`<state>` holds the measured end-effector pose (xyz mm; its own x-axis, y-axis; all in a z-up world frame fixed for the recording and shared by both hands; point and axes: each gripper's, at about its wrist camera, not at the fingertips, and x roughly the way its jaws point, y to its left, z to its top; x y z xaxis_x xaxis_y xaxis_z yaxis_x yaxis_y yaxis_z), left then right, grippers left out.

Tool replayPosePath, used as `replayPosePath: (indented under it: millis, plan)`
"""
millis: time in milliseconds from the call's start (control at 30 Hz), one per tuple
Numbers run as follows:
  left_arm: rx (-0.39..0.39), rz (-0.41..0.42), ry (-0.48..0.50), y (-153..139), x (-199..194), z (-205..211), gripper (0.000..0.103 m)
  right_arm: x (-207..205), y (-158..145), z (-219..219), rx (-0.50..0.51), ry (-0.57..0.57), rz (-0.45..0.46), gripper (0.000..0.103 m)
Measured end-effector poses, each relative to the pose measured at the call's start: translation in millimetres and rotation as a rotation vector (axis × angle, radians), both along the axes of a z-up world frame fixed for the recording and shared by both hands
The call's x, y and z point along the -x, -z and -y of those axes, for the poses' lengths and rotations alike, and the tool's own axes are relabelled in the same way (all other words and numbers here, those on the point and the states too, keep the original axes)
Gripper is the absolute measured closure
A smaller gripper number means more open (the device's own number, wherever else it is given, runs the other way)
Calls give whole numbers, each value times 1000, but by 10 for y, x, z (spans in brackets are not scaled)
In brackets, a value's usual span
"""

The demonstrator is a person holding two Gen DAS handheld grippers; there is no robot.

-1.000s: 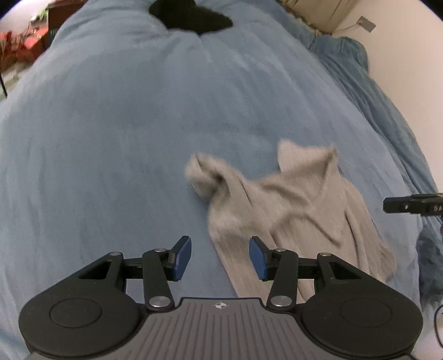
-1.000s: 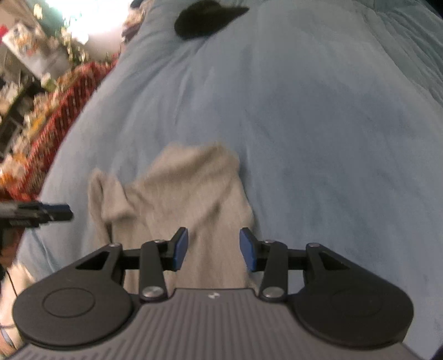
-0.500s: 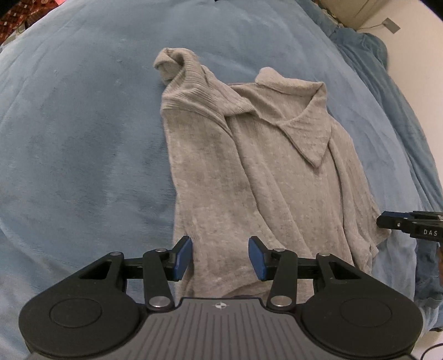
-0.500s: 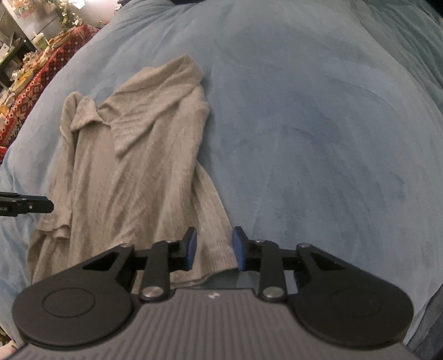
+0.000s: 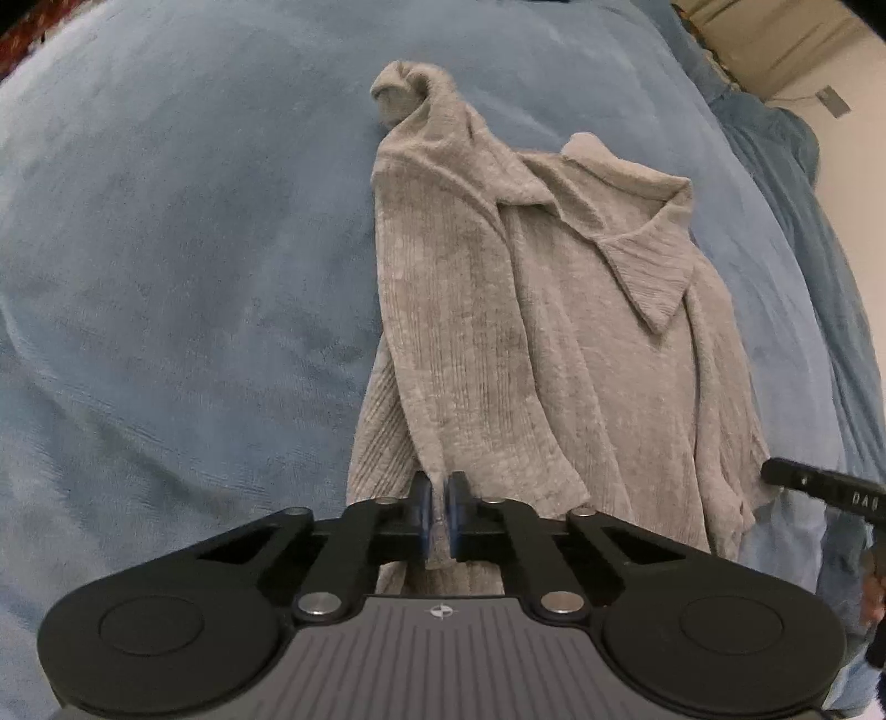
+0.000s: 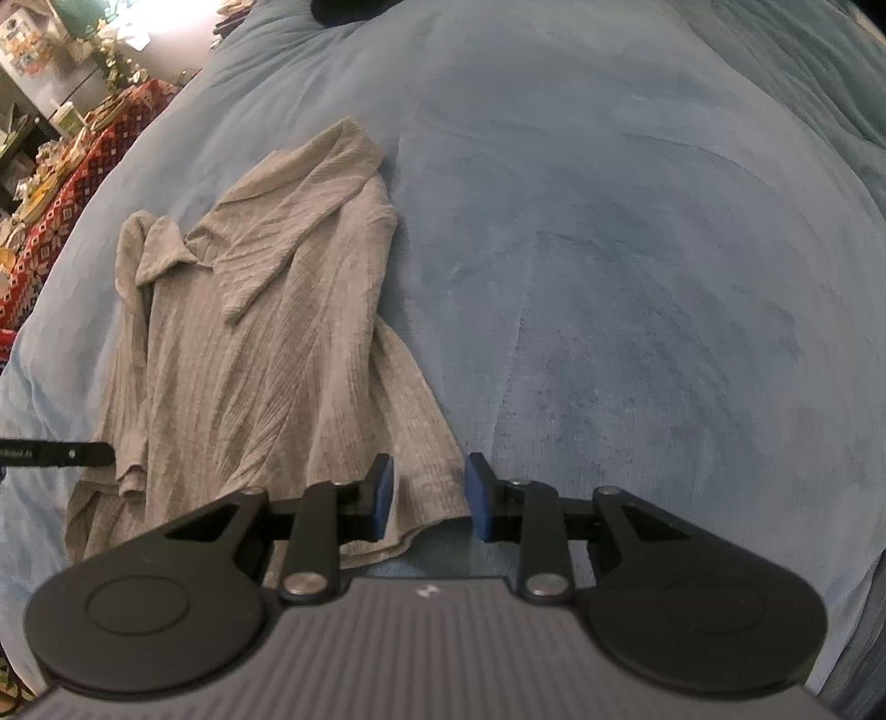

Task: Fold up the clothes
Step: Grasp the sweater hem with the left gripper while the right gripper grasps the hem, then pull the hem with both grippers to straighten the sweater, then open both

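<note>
A grey ribbed sweater with a collar (image 5: 554,343) lies lengthwise on the blue blanket (image 5: 194,249), collar far, hem near me. My left gripper (image 5: 440,498) is shut, its blue pads pinching a fold of the hem at the sweater's left side. In the right wrist view the same sweater (image 6: 266,343) lies to the left, and my right gripper (image 6: 429,490) stands partly open over the hem's right corner. Fabric lies between its pads, and the right pad is clear of it. Each view catches a finger of the other gripper at its edge.
The blanket (image 6: 637,277) spreads wide to the right of the sweater. A red patterned cloth with clutter (image 6: 66,183) stands beyond the bed's left edge. Darker blue bedding (image 5: 775,144) and a pale wall (image 5: 853,111) bound the right side. A black item (image 6: 354,8) lies at the far end.
Both grippers came in low to the sweater's near hem. The left jaws went from wide open to pinched on the hem. The right jaws narrowed around the hem corner.
</note>
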<state>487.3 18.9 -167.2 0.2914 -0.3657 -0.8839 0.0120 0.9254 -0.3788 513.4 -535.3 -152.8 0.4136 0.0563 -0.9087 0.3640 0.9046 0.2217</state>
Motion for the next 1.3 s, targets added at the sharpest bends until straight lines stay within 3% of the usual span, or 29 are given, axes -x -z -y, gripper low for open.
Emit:
replayPosePath:
  millis: [233,433,567,600,633,833,1067,1300]
  plan:
    - [-210,155,15,-490,-50,-411,100,16,-51,24,-1,-19,7,70]
    - [-367,139,-48,-524,-207,-1077,101,-27,8,64,3,-13,-15,69]
    - [-335,103,-97,-444,-312,-1316,101,-55,91,101,-19,7,-21,71]
    - [-342,105,-92,-429,-329,-1317,101,-62,95,90,-14,-2,-24,88]
    - [-353,107,-82,-413,-347,-1298,101,-68,88,75,-3,-11,-27,98]
    - [-398,121,-23,-384,-431,-1285,101,-38,-195,173,173,-3,-20,99]
    - [-397,156,-33,-518,-542,-1359,101,148,-589,781,281,89,-41,99]
    - [-505,92,6,-209,-716,-1392,101,87,-274,939,306,47,-139,99]
